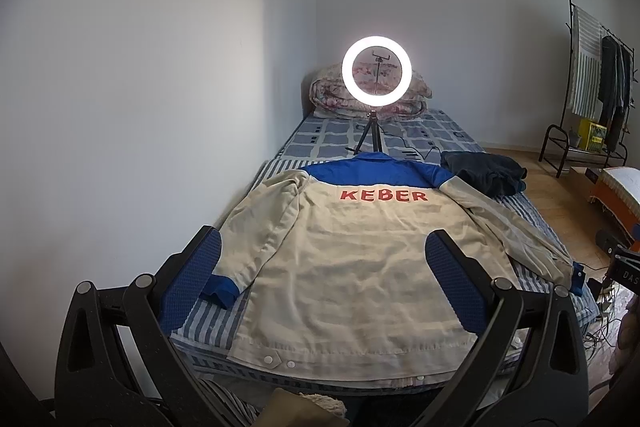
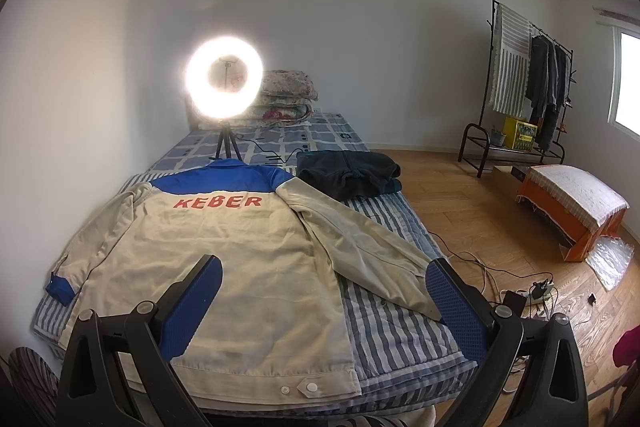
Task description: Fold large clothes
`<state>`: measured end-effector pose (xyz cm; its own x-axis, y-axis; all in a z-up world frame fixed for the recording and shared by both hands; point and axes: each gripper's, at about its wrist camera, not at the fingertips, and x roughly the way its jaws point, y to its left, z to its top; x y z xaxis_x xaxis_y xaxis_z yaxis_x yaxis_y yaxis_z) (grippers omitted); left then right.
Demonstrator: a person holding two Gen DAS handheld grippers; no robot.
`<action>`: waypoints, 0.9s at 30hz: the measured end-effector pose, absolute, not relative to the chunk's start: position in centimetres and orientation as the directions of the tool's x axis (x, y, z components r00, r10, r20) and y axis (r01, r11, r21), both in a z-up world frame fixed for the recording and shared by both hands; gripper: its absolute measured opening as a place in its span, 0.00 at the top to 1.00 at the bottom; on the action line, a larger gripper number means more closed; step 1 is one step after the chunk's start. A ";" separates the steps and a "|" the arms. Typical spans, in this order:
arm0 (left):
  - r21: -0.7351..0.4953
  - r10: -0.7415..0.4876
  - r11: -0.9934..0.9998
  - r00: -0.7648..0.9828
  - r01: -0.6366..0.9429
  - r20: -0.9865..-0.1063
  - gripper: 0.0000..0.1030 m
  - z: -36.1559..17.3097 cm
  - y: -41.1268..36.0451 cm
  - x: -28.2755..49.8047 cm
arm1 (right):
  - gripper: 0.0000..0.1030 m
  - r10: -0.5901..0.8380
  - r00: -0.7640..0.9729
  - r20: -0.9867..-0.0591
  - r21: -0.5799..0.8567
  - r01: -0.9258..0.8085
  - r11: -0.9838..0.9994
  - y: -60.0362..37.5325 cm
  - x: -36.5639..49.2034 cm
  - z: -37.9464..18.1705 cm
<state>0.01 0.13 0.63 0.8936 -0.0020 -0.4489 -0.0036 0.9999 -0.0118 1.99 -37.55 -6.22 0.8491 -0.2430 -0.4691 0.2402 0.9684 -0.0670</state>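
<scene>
jacket (image 1: 352, 267) lies spread flat, back side up, on the striped bed (image 1: 208, 323), its blue yoke and red "keber" lettering toward the far end and its hem with snap buttons at the near edge. both sleeves are splayed outward: one runs along the wall side and ends in a blue cuff (image 1: 218, 291), the other angles off toward the floor side of the bed. nothing is folded yet, so this looks like the very start of the fold, with the garment laid out and smoothed. the left gripper (image 1: 324, 283) hovers above the lower back of the jacket, fingers spread wide and empty; the right gripper (image 2: 324, 307) hangs over the hem and the floor-side sleeve (image 2: 360, 255), fingers likewise wide and holding nothing. the next move probably calls for lowering onto a sleeve or a side edge, pinching the cloth and carrying it across the back. a folded dark garment (image 2: 348, 175) sits beyond the shoulder, near a ring light (image 2: 224, 79).
</scene>
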 end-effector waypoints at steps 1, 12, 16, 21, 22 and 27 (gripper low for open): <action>-0.012 -0.002 1.000 0.894 -0.003 -0.449 0.00 0.9 0.1 0.0 | 0.00 -0.244 0.849 -0.469 -0.068 0.241 0.968 -37.5 2.0 -6.2; -0.012 0.001 1.000 0.899 -0.007 -0.437 0.00 2.0 0.4 0.3 | 0.00 -0.248 0.852 -0.461 -0.063 0.247 0.967 -37.4 1.7 -6.0; -0.013 0.003 1.000 0.902 -0.009 -0.431 0.00 2.1 0.4 0.2 | 0.00 -0.249 0.852 -0.460 -0.063 0.248 0.967 -37.5 1.7 -5.9; -0.011 0.008 1.000 0.905 -0.015 -0.426 0.00 2.2 0.4 -0.1 | 0.00 -0.248 0.852 -0.461 -0.062 0.248 0.967 -37.4 1.8 -5.9; -0.012 0.008 1.000 0.905 -0.015 -0.426 0.00 2.3 0.5 0.0 | 0.00 -0.248 0.852 -0.461 -0.062 0.248 0.967 -37.4 1.8 -5.9; -0.012 0.009 1.000 0.906 -0.016 -0.423 0.00 2.2 0.5 -0.2 | 0.00 -0.247 0.852 -0.461 -0.062 0.247 0.967 -37.3 1.8 -5.8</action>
